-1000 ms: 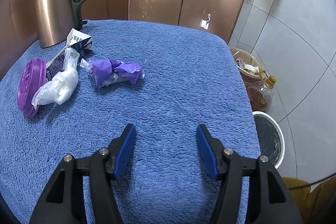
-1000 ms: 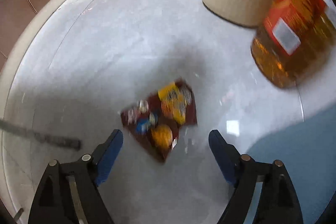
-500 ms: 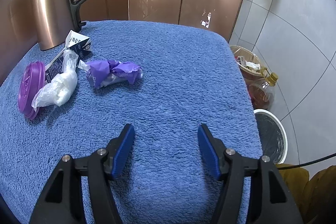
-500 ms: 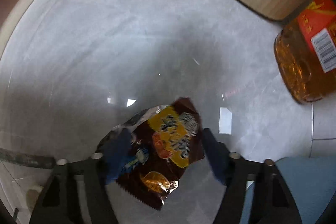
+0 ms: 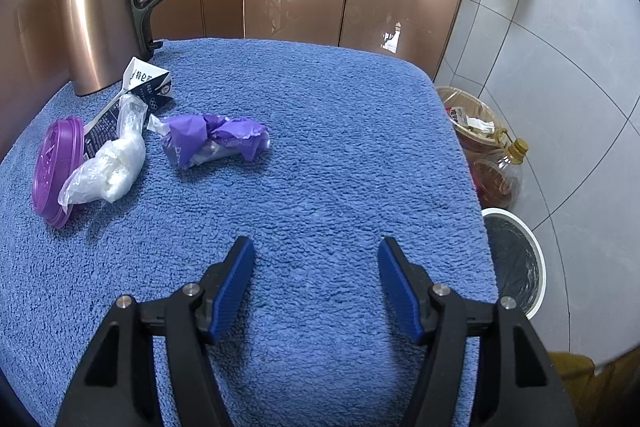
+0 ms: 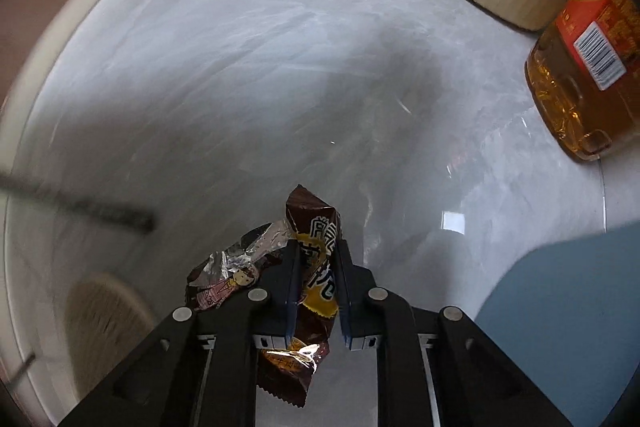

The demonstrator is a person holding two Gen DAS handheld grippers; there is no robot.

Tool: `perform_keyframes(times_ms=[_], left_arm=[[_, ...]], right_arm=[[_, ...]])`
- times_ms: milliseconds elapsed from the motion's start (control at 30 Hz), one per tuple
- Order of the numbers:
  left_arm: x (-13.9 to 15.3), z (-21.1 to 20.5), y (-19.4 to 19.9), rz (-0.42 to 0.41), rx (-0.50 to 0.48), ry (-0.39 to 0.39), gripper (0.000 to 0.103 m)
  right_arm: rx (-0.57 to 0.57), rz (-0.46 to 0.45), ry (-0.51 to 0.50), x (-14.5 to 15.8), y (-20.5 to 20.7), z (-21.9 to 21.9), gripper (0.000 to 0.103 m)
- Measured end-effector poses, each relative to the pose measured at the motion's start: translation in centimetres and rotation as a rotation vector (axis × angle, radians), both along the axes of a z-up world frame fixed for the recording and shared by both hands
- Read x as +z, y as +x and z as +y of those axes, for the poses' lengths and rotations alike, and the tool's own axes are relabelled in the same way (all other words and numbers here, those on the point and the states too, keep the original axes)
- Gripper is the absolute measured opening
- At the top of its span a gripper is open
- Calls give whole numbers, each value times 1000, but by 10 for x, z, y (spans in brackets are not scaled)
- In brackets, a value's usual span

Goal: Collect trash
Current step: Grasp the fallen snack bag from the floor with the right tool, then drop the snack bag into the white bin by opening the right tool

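Brown snack wrapper pinched lengthwise in right claw.

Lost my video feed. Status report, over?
Right gripper shut on snack wrapper above floor. Left gripper open, empty, over blue towel. Nothing in the way.

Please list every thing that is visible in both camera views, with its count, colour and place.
Crumpled purple plastic wrapper: 1, purple, on blue towel.
Clear plastic bag: 1, white, left of the wrapper.
Round purple lid: 1, purple, towel's left edge.
Flattened milk carton: 1, navy-white, before kettle.
Copper steel kettle: 1, towel's far left.
Blue terry towel: 1, covering the table.
Oil bottle: 1, amber, floor.
Beige bin: 1, behind the bottle.
White-rimmed bin: 1, black liner, floor.
Brown snack wrapper: 1, over floor.
Left gripper: open, above towel.
Right gripper: shut on snack wrapper.
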State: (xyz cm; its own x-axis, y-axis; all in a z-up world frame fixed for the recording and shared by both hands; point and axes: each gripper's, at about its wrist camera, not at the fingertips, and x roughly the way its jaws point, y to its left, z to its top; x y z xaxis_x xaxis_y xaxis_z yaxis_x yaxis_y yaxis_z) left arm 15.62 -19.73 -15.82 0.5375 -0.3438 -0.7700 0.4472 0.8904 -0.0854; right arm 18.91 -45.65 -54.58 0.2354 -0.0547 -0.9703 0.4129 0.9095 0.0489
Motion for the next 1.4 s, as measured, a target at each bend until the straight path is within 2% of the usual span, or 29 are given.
perform_keyframes(times_ms=[200, 367, 467, 567, 667, 800, 933, 1033, 1067, 1100, 1167, 1233, 1300, 1400], left_arm=[[0, 0, -1, 3, 1, -10, 64], [1, 2, 0, 10, 2, -31, 64], [1, 4, 0, 14, 3, -44, 64], [2, 5, 1, 16, 2, -51, 64], [3, 7, 1, 18, 2, -57, 64], [4, 9, 2, 24, 2, -76, 64], [4, 11, 1, 29, 4, -93, 64], [4, 12, 1, 32, 7, -104, 64], [4, 14, 1, 32, 9, -106, 64], [4, 14, 1, 31, 12, -107, 64], [5, 18, 1, 31, 19, -113, 64], [6, 20, 0, 27, 26, -118, 64], [7, 20, -2, 19, 35, -114, 64], [11, 23, -6, -5, 57, -104, 64]], right_arm=[[106, -15, -15, 41, -58, 29, 15], [149, -23, 1, 77, -104, 46, 15], [153, -63, 32, 114, -137, 56, 15], [150, -139, 34, 163, -166, 60, 15], [102, -234, -6, 220, -187, 45, 15], [-16, -359, -137, 302, -209, 4, 15], [-95, -376, -256, 336, -210, -28, 16], [-131, -362, -320, 346, -204, -45, 22], [-139, -353, -344, 349, -200, -51, 29], [-147, -348, -363, 351, -198, -56, 42], [-174, -337, -409, 357, -196, -63, 51], [-199, -355, -419, 367, -200, -66, 51], [-202, -374, -439, 381, -209, -62, 58], [-202, -398, -427, 400, -225, -57, 59]])
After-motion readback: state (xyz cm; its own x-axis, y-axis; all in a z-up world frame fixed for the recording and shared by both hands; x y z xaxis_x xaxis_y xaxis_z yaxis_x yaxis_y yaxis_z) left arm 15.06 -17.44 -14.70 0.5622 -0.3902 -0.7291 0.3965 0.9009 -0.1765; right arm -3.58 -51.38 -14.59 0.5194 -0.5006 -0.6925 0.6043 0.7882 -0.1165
